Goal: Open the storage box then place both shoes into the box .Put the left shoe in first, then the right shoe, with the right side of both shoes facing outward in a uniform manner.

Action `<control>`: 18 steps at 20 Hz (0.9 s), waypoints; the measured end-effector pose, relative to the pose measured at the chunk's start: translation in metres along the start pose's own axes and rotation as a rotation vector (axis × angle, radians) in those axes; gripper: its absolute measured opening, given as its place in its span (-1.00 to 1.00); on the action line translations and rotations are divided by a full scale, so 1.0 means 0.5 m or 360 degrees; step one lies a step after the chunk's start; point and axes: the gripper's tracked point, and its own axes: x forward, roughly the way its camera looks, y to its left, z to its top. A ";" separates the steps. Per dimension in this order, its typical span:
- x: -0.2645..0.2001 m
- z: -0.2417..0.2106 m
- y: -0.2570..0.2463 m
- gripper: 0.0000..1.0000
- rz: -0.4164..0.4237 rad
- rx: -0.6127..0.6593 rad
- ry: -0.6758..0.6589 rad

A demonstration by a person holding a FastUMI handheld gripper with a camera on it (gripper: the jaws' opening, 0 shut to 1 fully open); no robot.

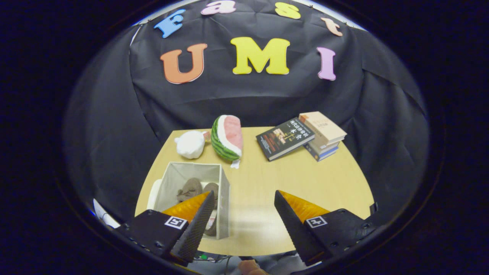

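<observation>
Both brown shoes (198,191) already lie inside the open grey fabric storage box (225,191) near the wooden table's (305,179) left edge, and the gripper (244,217) hovers released and empty, so little seems left.

We count one storage box (193,191) at the lower left of the frame, with two shoes (191,189) inside it. At the upper middle sit two soft toys: one watermelon slice (228,136) and one white plush (191,144). At the upper right we count one dark book (284,138) lying alone and one stack of books (323,135), three as far as we can tell. All rest on one desk (298,172).
</observation>
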 end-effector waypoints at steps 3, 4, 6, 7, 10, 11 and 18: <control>-0.064 0.053 -0.035 0.93 0.0002 0.0001 -0.0174; -0.087 0.080 -0.048 0.93 0.0007 -0.0022 -0.0252; -0.140 0.138 -0.064 0.93 0.0036 -0.0087 -0.0443; -0.168 0.165 -0.071 0.93 0.0051 -0.0098 -0.0534; -0.277 0.206 -0.112 0.93 0.0083 -0.0077 -0.0751; -0.314 0.220 -0.128 0.93 0.0089 -0.0069 -0.0823; -0.450 0.214 -0.248 0.92 0.0035 -0.0133 -0.1157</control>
